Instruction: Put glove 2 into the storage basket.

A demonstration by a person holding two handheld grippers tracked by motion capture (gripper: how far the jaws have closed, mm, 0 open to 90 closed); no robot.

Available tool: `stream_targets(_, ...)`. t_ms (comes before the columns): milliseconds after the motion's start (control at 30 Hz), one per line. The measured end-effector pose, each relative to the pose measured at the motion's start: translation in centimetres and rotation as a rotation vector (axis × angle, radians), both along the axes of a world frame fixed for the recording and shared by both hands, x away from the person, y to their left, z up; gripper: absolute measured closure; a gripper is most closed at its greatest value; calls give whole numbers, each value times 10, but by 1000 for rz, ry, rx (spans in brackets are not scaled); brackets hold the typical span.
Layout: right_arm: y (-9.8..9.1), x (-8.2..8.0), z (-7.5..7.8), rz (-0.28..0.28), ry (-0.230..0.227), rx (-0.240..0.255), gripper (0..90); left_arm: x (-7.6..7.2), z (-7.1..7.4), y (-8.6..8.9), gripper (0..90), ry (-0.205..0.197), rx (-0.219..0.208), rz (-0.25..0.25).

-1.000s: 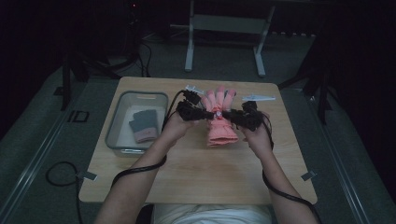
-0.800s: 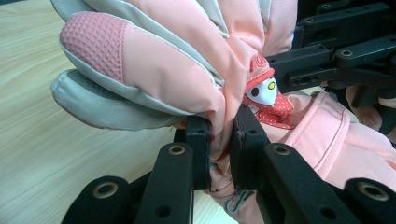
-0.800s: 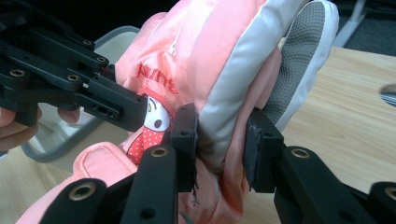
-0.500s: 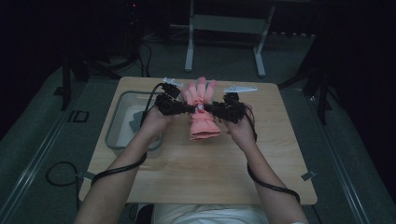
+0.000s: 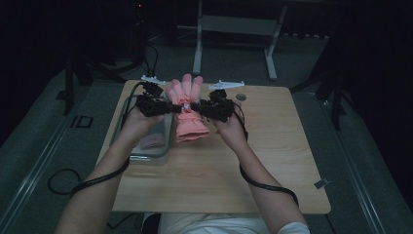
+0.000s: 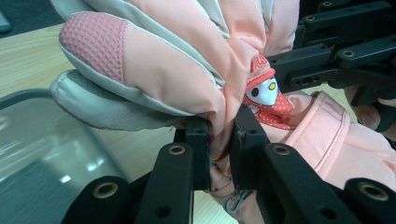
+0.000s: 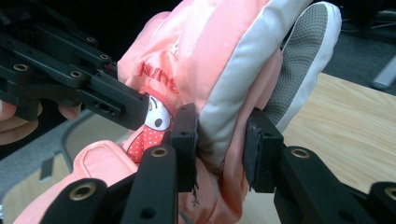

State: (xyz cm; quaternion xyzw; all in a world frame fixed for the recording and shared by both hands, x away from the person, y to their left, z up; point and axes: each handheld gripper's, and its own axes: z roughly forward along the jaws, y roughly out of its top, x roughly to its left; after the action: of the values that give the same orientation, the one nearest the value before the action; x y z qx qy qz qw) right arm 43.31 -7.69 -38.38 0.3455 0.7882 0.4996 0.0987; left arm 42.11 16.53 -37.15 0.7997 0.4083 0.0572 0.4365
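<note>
Centrally in the high view, left gripper [image 5: 171, 108] and right gripper [image 5: 196, 107] pinch the pink glove [image 5: 187, 109] above the table [image 5: 272, 146]. Left gripper view: jaws clamp glove fabric, lower centre. Right gripper view: jaws grip its thicker edge, centre.

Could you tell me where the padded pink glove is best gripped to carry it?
Grip the padded pink glove at its narrow waist between fingers and cuff, one gripper from each side, as the left gripper and right gripper do: the fabric there pinches thin.

left gripper [image 5: 171, 108] fingers clamped, right gripper [image 5: 195, 107] fingers clamped, facing inward
</note>
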Motion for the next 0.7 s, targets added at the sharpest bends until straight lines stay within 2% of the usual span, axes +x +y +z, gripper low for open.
stream_targets(400, 60, 6, 3, 79, 3, 26, 689, -11, 9, 57, 792, 10, 36, 71)
stream_targets(600, 88, 10, 3, 114, 5, 20, 689, -14, 8, 83, 793, 13, 43, 102)
stream_targets(700, 96, 12, 1, 128, 9, 24, 689, -15, 7, 90, 792, 16, 46, 112)
